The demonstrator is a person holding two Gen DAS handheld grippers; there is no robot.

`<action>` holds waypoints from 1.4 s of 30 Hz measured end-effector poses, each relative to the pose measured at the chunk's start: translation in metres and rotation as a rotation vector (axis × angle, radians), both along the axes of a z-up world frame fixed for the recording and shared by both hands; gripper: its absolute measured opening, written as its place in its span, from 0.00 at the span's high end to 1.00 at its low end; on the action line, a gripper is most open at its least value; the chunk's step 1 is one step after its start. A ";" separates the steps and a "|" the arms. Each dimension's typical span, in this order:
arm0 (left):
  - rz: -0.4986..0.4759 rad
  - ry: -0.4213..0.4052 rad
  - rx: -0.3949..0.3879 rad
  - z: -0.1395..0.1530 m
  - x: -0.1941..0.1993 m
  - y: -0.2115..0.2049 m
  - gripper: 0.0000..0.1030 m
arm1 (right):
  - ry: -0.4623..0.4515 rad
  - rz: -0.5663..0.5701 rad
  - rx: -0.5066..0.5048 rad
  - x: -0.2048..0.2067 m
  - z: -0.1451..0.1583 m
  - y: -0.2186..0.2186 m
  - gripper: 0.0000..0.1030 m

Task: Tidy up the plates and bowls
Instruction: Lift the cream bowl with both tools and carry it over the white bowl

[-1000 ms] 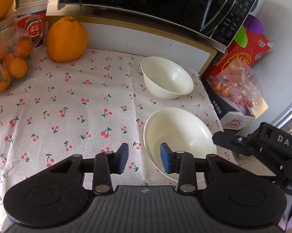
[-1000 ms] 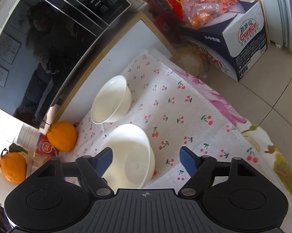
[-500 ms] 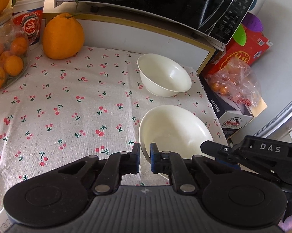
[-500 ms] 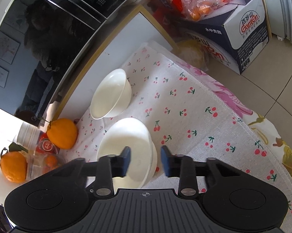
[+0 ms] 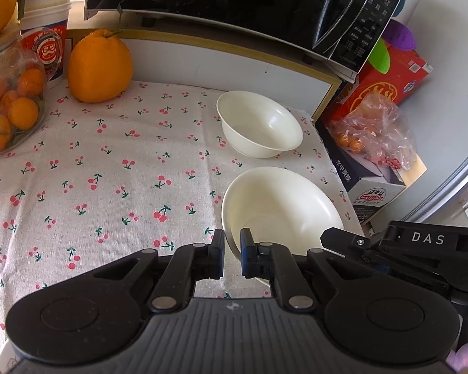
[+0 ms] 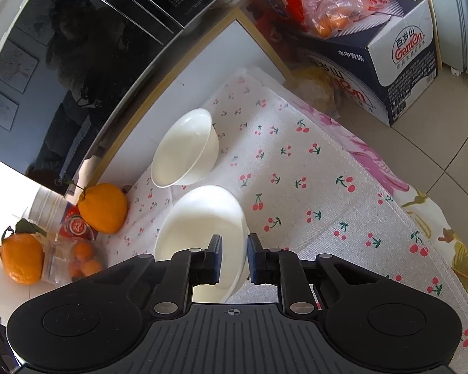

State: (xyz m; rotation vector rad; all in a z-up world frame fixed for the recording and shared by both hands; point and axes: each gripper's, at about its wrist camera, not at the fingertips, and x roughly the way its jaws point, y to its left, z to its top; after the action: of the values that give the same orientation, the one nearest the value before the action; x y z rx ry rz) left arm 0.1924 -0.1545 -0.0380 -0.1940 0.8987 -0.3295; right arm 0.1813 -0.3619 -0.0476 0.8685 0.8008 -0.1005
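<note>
The near bowl (image 5: 283,208) sits directly ahead of both grippers. The left gripper (image 5: 232,257) is clamped on its left rim. The right gripper (image 6: 234,258) straddles its right rim, jaws closing. A second bowl (image 5: 260,124) stands just beyond on the counter's cherry-print cloth (image 5: 109,171), under a microwave (image 5: 234,0).
</note>
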 end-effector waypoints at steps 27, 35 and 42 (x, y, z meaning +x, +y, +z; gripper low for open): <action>-0.038 -0.002 -0.031 0.038 -0.045 0.018 0.90 | 0.006 0.095 -0.058 -0.038 0.056 0.013 0.83; -0.079 0.002 -0.008 0.043 -0.062 0.018 0.90 | 0.022 0.132 -0.095 -0.058 0.070 0.017 0.83; -0.130 0.010 0.016 0.043 -0.076 0.013 0.89 | 0.050 0.155 -0.105 -0.073 0.071 0.015 0.83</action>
State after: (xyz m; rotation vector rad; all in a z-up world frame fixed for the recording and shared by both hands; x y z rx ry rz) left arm 0.1160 -0.1412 0.0050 -0.1232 0.9254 -0.4419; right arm 0.1082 -0.3473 0.0238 0.7050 0.8989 -0.0269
